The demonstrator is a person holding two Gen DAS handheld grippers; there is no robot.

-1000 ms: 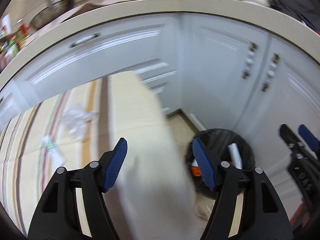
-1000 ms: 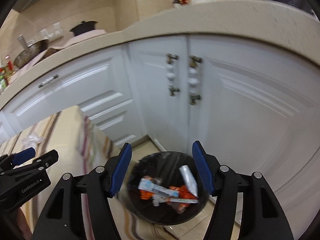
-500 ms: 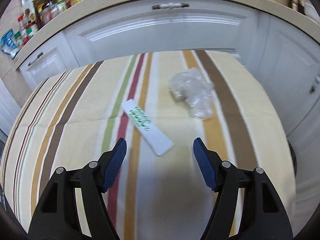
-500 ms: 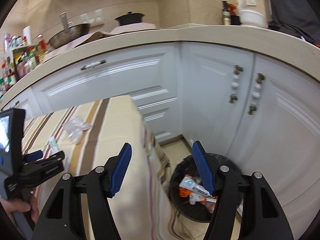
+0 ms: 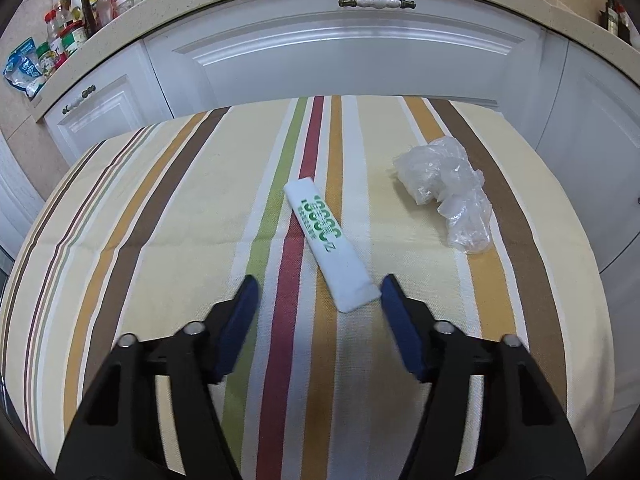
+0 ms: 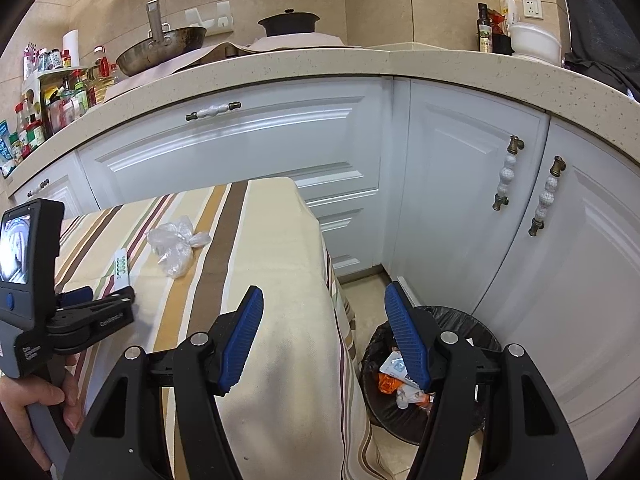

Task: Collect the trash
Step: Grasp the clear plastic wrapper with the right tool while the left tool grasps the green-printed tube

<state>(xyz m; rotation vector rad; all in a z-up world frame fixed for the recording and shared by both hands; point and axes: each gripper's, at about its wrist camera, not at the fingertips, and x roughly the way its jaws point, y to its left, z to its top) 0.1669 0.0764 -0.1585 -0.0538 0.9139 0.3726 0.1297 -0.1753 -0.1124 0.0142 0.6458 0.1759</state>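
Striped tablecloth (image 5: 168,240): wrapper (image 5: 330,240) between closing left gripper (image 5: 316,300).

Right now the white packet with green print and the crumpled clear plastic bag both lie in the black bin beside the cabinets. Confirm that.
Wrong place: the white packet and the crumpled clear plastic bag both lie on the striped tablecloth, as the left wrist view shows. The black bin beside the cabinets holds other trash.

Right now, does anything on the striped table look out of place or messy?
Two stray bits of litter lie on the striped tablecloth: a flat white wrapper with green print set askew across the stripes, and a crumpled clear plastic bag apart to its right. Nothing spilled.
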